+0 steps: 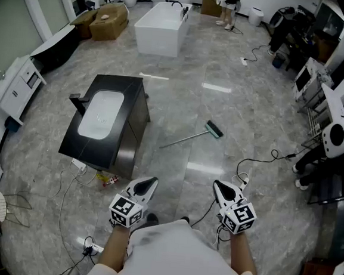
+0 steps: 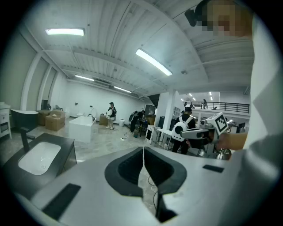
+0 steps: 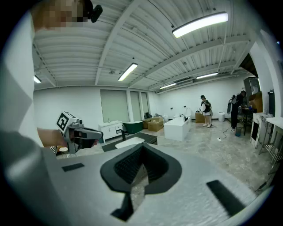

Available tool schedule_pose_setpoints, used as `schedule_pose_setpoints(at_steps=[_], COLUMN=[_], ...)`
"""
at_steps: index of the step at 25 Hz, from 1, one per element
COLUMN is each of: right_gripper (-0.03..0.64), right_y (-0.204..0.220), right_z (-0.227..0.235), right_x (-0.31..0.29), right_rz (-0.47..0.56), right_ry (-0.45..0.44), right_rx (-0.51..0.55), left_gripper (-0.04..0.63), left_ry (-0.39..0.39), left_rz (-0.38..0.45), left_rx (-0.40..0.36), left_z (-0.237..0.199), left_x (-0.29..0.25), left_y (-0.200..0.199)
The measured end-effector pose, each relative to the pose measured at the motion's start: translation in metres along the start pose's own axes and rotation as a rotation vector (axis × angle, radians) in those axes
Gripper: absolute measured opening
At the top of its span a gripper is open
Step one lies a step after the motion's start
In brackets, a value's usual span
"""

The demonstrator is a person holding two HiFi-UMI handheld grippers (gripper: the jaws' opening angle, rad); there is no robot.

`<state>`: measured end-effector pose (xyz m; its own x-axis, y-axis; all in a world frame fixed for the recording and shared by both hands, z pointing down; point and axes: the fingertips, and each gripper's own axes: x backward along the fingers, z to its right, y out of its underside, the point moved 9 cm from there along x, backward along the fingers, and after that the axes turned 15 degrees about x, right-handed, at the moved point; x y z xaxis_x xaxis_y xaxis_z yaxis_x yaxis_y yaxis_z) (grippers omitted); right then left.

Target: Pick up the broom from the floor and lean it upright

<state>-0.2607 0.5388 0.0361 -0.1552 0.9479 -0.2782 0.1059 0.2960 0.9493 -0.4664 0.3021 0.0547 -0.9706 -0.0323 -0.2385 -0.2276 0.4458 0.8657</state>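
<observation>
Left tongs [image 1: 149,181] and right tongs [image 1: 218,186] — both closed, empty — hang over grey marble floor [image 1: 241,104]; green-headed, thin-handled broom [image 1: 190,138] lies flat ahead, diagonal, head pointing far-right.

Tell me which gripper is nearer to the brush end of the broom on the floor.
Right. The right gripper is almost in line with the brush end lying ahead; the left gripper is off to the side, closer to the handle tip.

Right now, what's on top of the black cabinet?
A white sink is set into the top of the black cabinet, with a black tap at its left edge in the head view. The cabinet's walls hide whatever is inside it.
</observation>
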Motion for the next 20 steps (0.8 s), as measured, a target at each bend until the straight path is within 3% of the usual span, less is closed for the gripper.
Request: schedule_pose_setpoints(at_steps=[20], right_gripper=[0.000], right_y=[0.017], right_z=[0.030], right_x=[0.025], right_rz=[-0.010], right_ry=[0.013], right_rx=[-0.003], left_gripper=[0.011], left_ry=[-0.017], left_rz=[-0.020], left_rx=[-0.004], left_z=[0.022], left_x=[-0.024], left_y=[0.009])
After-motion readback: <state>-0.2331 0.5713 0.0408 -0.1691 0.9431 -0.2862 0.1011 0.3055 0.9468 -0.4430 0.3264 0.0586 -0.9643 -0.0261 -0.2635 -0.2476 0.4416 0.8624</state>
